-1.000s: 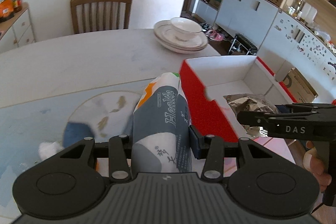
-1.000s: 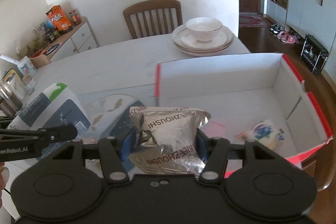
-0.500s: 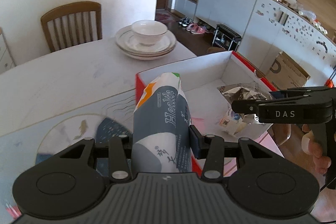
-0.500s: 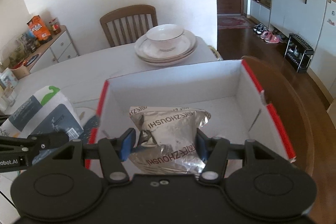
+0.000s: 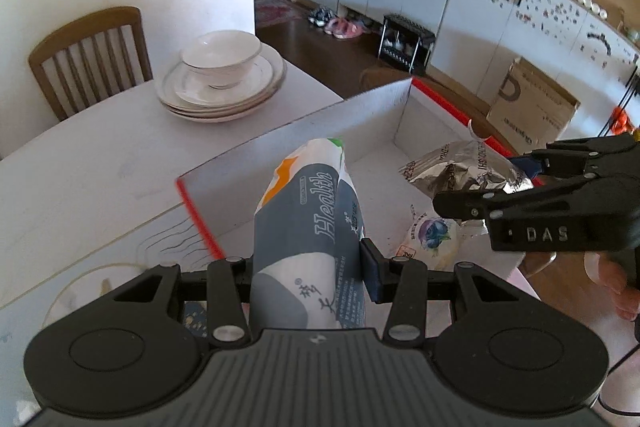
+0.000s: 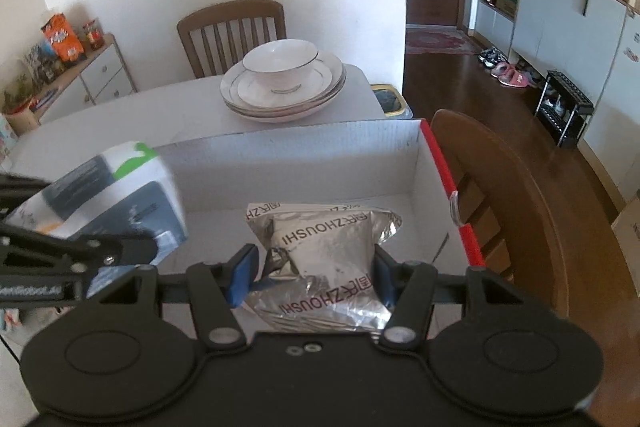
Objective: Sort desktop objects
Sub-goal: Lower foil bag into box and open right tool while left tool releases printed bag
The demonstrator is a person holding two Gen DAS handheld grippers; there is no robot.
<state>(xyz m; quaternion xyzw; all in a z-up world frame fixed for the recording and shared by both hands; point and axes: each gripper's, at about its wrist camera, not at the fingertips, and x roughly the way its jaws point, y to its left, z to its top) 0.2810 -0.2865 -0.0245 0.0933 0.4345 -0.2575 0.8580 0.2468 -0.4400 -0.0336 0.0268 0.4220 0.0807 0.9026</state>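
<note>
My left gripper (image 5: 308, 267) is shut on a grey and white tissue pack (image 5: 310, 227) printed "Health", held over the near left corner of the red-edged cardboard box (image 5: 296, 135). My right gripper (image 6: 312, 267) is shut on a silver foil snack bag (image 6: 324, 251), hovering above the box's white inside (image 6: 304, 167). From the left wrist camera the right gripper (image 5: 532, 211) and its foil bag (image 5: 460, 171) show at the right, with a small blueberry-print packet (image 5: 430, 237) lying on the box floor below. The right wrist camera catches the tissue pack (image 6: 116, 199) at its left.
A white bowl on stacked plates (image 6: 282, 83) stands on the table (image 5: 92, 163) behind the box. A wooden chair (image 6: 232, 31) is at the far side and another chair back (image 6: 508, 183) curves right of the box. A patterned mat (image 5: 80, 291) lies left of the box.
Both grippers have carried their packs rightward from the mat side to above the box. The box and the plates now sit nearer and more central in both views.
</note>
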